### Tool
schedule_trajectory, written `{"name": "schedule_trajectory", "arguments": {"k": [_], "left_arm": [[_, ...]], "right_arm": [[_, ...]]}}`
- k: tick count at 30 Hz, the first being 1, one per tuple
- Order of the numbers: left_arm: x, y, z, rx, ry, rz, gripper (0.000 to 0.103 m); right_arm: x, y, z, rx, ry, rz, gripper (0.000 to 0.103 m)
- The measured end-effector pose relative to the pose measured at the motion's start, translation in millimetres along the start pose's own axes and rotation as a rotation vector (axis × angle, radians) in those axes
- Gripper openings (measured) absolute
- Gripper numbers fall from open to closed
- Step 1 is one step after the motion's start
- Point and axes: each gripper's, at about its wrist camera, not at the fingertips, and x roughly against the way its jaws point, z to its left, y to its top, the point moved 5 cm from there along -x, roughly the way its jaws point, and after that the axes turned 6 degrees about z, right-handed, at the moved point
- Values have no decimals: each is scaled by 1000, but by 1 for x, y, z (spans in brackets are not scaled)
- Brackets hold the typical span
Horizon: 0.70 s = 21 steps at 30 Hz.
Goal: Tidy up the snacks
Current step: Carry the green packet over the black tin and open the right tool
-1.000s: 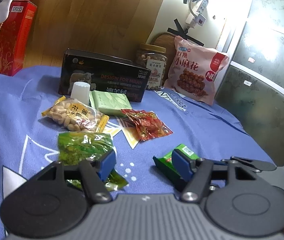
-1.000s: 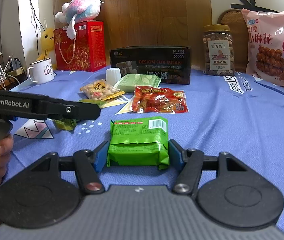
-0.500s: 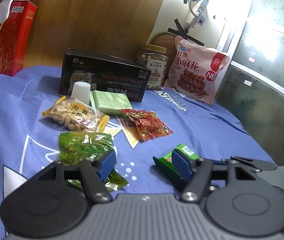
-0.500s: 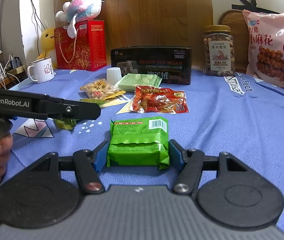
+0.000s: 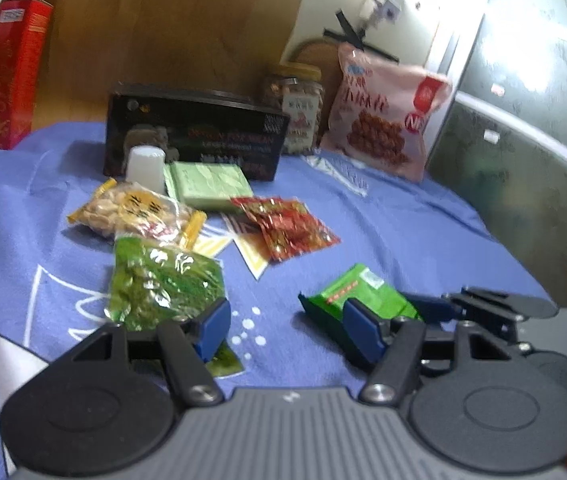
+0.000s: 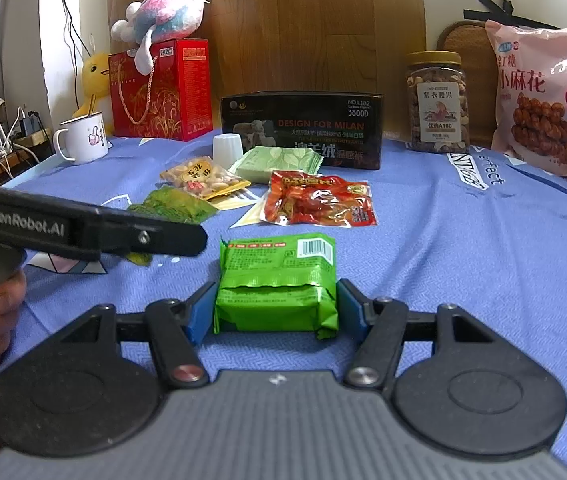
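A bright green snack pack (image 6: 277, 280) lies on the blue cloth between the fingers of my right gripper (image 6: 276, 311); the blue pads sit at its two sides, jaws wide. It also shows in the left wrist view (image 5: 357, 294). My left gripper (image 5: 285, 330) is open and empty, low over the cloth, with a dark green pea packet (image 5: 159, 282) by its left finger. Further back lie a peanut packet (image 5: 135, 214), a red meat-snack packet (image 5: 287, 226) and a pale green packet (image 5: 211, 182).
A black box (image 6: 303, 128), a white cup (image 6: 227, 149), a nut jar (image 6: 437, 102) and a pink twist-snack bag (image 6: 545, 100) stand at the back. A red gift box (image 6: 163, 88) with a plush toy and a mug (image 6: 83, 142) stand far left.
The left gripper has lifted and shifted slightly, so its view is blurred and the packets sit lower in frame. The right gripper has stayed around the green pack.
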Motion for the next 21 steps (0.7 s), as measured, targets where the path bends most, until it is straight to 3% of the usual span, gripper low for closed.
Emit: {"name": "schedule_trajectory", "arguments": {"k": [5, 21], "left_arm": [[-6, -1, -11, -68, 28, 21, 70], [-6, 0, -9, -54, 35, 20, 71]], "right_arm": [[0, 0, 2, 9, -5, 3, 67], [2, -1, 0, -11, 17, -5, 67]]}}
